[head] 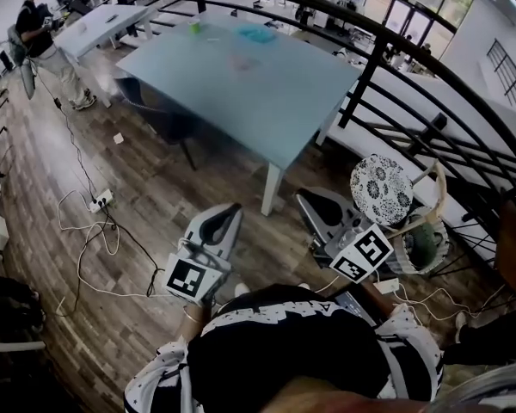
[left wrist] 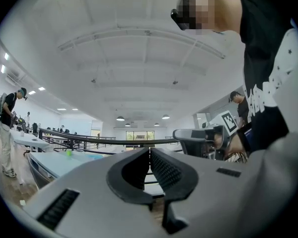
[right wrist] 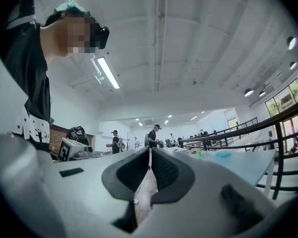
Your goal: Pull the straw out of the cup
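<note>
Zero progress on this one, by the look of it. Not even at the table (head: 267, 101) yet: way out ahead of both sets of jaws, well apart from either pair of tips. Can't pick out the cup or the straw for sure at this range. Best guesses on the tabletop: a small green blob (head: 194, 27) at the far end, a blue patch (head: 256, 33) near it, and a faint pinkish smudge (head: 243, 61) a bit closer to the jaws. Too small to call any of them the cup. No straw to be made out anywhere.

So everything left to do, judging from that: close the gap to the table, find the cup, probably steady it with one gripper, pinch the straw with the other, then pull up and out.

Left gripper (left wrist: 149, 152): clenched, ribbed pads pressed together at the tips, nothing between them, touching nothing. Just the distant table and a dark railing (left wrist: 89, 142) showing past the tips.

Right gripper (right wrist: 150, 152): same deal, pads closed tip to tip, empty, touching nothing. Only wood floor (right wrist: 144, 192) visible through the hollow behind the tips.

Both held low and close to the torso, tips aimed out toward the table, right one just off to the side of the left jaws. Would need opening up before any grab, obviously.
</note>
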Demonstrator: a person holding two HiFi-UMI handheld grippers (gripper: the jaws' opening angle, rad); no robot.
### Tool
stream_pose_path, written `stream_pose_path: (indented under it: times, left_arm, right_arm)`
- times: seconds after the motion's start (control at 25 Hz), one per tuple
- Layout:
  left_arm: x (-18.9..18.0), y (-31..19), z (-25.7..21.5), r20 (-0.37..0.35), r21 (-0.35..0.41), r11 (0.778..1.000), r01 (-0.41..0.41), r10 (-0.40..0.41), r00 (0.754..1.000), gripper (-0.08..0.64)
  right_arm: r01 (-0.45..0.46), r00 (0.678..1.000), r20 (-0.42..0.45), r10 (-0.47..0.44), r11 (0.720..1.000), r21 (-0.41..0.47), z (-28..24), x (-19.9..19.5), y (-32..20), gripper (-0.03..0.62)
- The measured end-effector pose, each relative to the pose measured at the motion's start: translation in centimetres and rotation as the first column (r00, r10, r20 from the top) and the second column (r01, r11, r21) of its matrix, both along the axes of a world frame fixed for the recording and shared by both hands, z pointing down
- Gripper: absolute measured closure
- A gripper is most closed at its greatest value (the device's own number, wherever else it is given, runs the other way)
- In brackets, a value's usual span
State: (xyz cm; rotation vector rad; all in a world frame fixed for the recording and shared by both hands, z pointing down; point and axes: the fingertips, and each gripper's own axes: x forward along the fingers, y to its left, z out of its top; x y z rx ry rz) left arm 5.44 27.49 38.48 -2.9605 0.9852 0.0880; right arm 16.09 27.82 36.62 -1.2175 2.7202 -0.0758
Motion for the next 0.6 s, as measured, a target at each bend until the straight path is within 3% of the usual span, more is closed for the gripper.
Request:
stream_pose_path:
  times: [0.6]
  left_arm:
    - [-5.9, -1.6, 0.2, -0.014, 0.012, 1.000, -0.013, 0.013, 1.000, 0.546]
  right_arm:
    - [-0.016, 1.000, -0.013, 0.016, 1.000, 0.007, -0.1, -5.9, -1.4, 0.558]
